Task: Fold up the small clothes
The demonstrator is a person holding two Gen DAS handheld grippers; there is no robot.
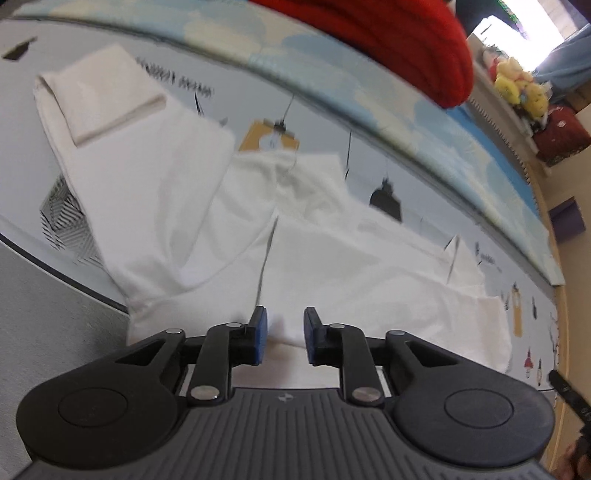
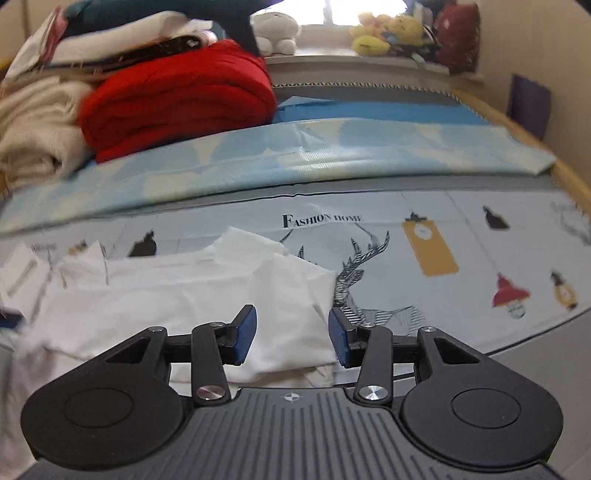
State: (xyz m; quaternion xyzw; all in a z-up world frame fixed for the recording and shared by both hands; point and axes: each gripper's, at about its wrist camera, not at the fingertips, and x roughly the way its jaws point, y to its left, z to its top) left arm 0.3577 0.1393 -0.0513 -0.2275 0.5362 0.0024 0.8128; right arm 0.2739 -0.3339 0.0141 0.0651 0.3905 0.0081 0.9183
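Observation:
A white garment [image 1: 332, 258] lies spread and partly folded on a printed grey mat [image 1: 406, 177]. Its sleeve is turned over at the upper left in the left wrist view. My left gripper [image 1: 284, 336] is open, its blue pads just above the garment's near edge, holding nothing. In the right wrist view the same white garment [image 2: 192, 291] lies at the left and centre on the mat [image 2: 461, 236]. My right gripper [image 2: 292, 334] is open wide over the garment's right edge, with cloth between the jaws but not clamped.
A light blue patterned sheet [image 2: 295, 147] runs along the mat's far side. A folded red knit [image 2: 177, 96] and a pile of cream and white clothes [image 2: 37, 122] sit behind it. Plush toys [image 2: 384, 33] line a sill. The mat's near edge meets a grey surface [image 2: 546, 369].

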